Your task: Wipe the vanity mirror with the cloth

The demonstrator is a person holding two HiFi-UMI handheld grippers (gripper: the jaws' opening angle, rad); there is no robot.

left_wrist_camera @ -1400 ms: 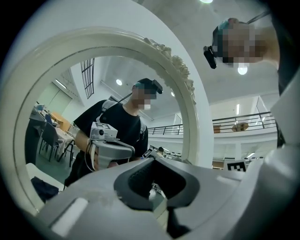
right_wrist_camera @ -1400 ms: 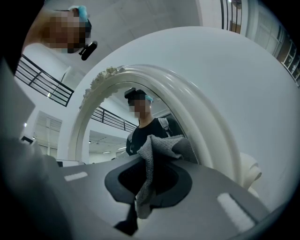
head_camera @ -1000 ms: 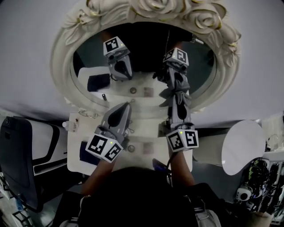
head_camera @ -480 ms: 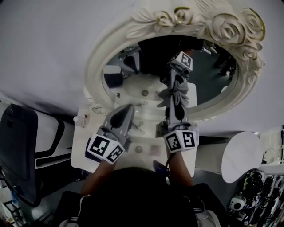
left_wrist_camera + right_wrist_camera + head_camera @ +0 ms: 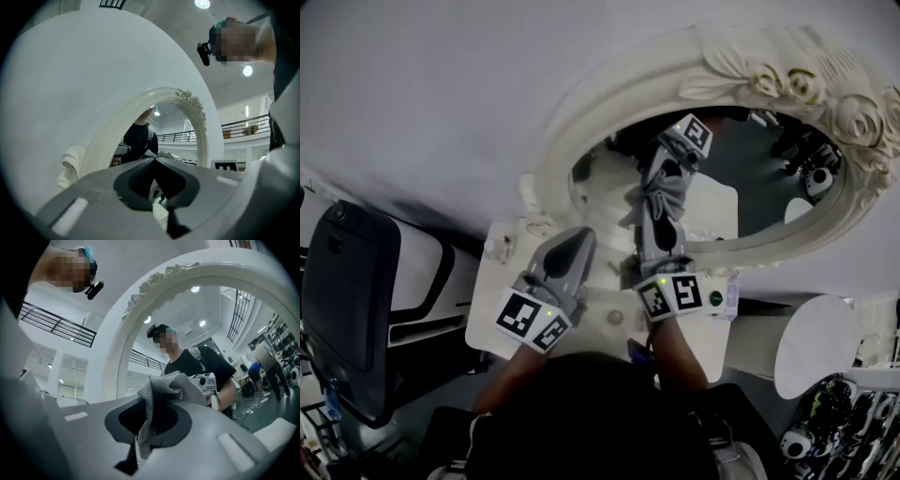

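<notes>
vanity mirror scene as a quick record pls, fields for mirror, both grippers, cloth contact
mirror: oval vanity mirror, ornate cream frame carved with roses, standing upright
right gripper: fingers shut on a bunched grey textured cloth, held up at the glass
left gripper: fingers together, nothing between them, by the frame's lower edge, off the glass
cloth contact: in the head view the cloth seems to meet its own reflection on the glass; pressure cannot be told
</notes>
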